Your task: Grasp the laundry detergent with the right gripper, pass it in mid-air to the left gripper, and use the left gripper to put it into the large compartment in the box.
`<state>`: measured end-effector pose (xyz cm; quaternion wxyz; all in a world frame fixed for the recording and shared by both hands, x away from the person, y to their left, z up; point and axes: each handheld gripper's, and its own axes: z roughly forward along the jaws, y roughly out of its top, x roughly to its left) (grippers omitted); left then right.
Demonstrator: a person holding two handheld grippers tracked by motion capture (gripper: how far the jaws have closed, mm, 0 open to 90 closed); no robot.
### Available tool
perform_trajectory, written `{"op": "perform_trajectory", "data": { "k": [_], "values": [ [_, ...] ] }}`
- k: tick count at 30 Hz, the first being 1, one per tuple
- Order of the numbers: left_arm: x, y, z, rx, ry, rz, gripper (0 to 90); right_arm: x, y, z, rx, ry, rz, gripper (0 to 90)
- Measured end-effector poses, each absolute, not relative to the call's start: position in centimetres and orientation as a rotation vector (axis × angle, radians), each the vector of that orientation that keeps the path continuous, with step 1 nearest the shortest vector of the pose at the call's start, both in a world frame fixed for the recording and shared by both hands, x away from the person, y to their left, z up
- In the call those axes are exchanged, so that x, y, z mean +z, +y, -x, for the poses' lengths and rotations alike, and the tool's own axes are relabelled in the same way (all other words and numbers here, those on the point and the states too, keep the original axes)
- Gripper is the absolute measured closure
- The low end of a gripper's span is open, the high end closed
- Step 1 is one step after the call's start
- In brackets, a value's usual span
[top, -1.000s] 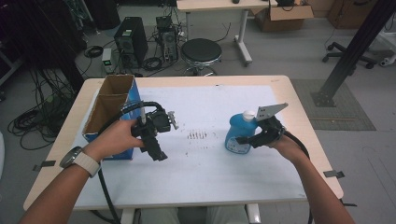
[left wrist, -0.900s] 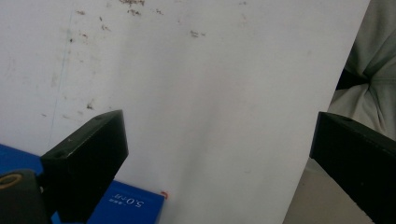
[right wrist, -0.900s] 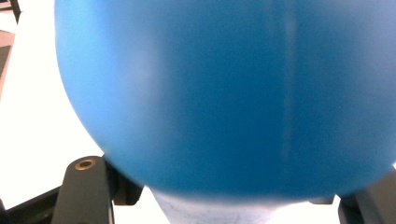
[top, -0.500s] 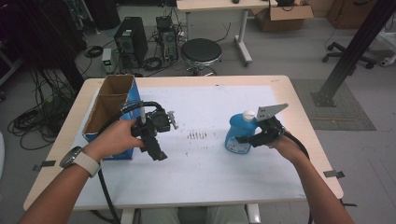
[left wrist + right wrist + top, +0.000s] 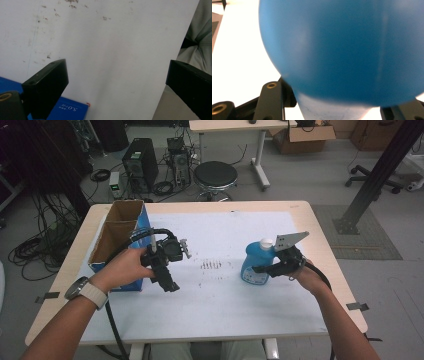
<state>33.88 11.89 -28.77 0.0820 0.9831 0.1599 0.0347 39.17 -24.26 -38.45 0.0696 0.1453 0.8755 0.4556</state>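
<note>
A blue bottle with a white cap stands upright on the white mat, right of the middle. My right gripper is shut on its body from the right side, the grey plate sticking up above it. In the right gripper view the blue bottle looms right in front of the camera, and the jaw arms flank it at the bottom. My left gripper is held above the mat left of the middle, tilted toward the person. Its jaws are open with nothing between them, only the white mat below.
An open cardboard box with blue sides stands at the table's left, right beside the left hand; a corner of the blue box shows under the left gripper. Dark smudges mark the mat. A stool and computers stand beyond the table.
</note>
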Motion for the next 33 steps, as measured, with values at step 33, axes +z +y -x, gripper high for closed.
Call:
{"op": "perform_trajectory", "data": {
  "k": [33],
  "values": [
    [-22.6, 8.2, -33.5, 0.19, 0.337, -2.934, 4.9, -32.2, -22.6, -35.7, 1.398, 2.73, -0.218, 44.5]
  ]
}}
